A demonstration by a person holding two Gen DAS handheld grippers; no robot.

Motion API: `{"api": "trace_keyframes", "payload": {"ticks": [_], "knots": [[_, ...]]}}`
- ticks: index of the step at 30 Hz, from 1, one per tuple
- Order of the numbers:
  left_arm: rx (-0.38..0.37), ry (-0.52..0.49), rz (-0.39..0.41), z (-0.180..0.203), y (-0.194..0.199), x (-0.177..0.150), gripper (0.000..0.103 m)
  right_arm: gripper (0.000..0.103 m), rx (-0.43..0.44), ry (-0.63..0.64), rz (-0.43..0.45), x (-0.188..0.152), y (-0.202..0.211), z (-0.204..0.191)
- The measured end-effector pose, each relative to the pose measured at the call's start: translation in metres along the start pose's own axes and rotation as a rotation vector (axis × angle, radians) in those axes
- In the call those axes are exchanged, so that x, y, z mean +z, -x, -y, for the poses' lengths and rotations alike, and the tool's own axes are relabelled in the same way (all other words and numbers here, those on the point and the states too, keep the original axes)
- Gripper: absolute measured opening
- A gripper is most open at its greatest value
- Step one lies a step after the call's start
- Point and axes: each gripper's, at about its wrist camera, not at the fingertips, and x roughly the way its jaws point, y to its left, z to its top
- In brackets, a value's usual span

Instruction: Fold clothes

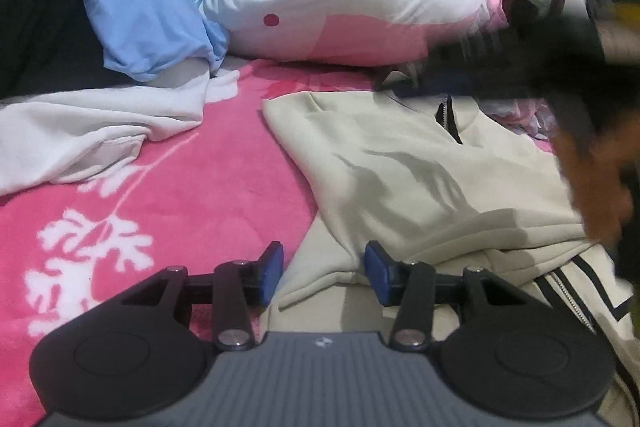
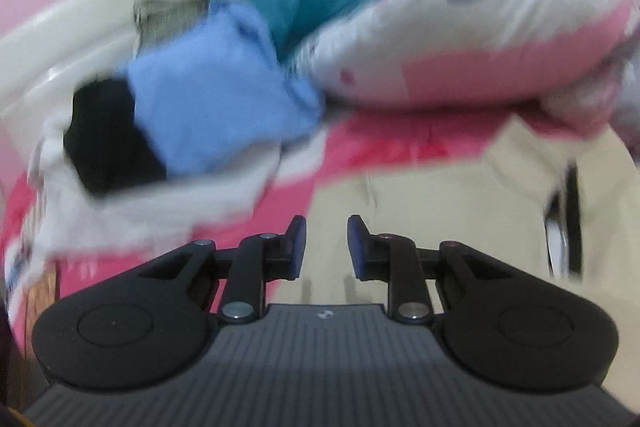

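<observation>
Item: cream jacket (image 1: pixel 420 179), zip-front w/ black stripe trim, on bed over pink blanket (image 1: pixel 180 187).

Location: ahead and right of left tool (image 1: pixel 324 269); its near hem fold lies between that tool's blue pads, not pinched. In right wrist view the jacket (image 2: pixel 460 195) lies ahead and right of right tool (image 2: pixel 326 247).

Tool state: left tool apart, wide gap, nothing clamped. Right tool apart, narrower gap, nothing clamped; view heavily motion-blurred.

Orientation: collar and zip top (image 1: pixel 450 119) at far end, striped hem/cuff (image 1: pixel 580 287) at near right. Long axis approx. away from left tool, leaning slightly right. Body partly flattened, left edge looks turned in; how far folded cannot tell.

Other stock: pile beyond and left of left tool, i.e. white garment (image 1: pixel 100 131), blue garment (image 1: pixel 148 23), black garment (image 1: pixel 40 27). Pink-white quilt (image 1: pixel 360 7) beyond. Person's hand (image 1: pixel 600 187) w/ right tool, blurred, over jacket's right side.

Risks:
- Pads close on a single layer of hem, so the fold drags crooked, layers slip apart.
- Thick fleece-like cloth may spring back open if released w/o pressing.
- Zip/stripe end near bed edge could slide off if pulled right.
- Fast right-side motion may snag collar, rumple the flat panel.
- Pink blanket caught along w/ hem if the left pad dips too low.
</observation>
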Motion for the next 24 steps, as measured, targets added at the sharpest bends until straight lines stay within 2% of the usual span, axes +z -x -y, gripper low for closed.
{"api": "trace_keyframes", "payload": {"ticks": [2, 4, 10, 16, 21, 24], "knots": [[0.033, -0.031, 0.011, 0.005, 0.001, -0.001, 0.051, 0.020, -0.037, 0.026, -0.071, -0.020, 0.000, -0.002], [0.057, -0.054, 0.020, 0.009, 0.002, -0.002, 0.052, 0.020, -0.041, 0.012, -0.032, -0.022, 0.011, -0.005], [0.041, -0.023, 0.008, 0.002, 0.002, 0.000, 0.052, 0.022, -0.053, -0.026, 0.084, -0.029, 0.046, -0.015], [0.044, -0.023, 0.010, 0.002, 0.004, -0.001, 0.053, 0.022, -0.068, -0.007, 0.012, -0.069, 0.030, -0.015], [0.046, -0.020, 0.008, 0.002, 0.004, 0.000, 0.053, 0.023, -0.152, -0.040, 0.115, -0.056, 0.078, -0.010], [0.046, -0.020, 0.009, 0.002, 0.005, 0.000, 0.053, 0.023, -0.247, -0.154, 0.135, -0.069, 0.089, 0.023]]}}
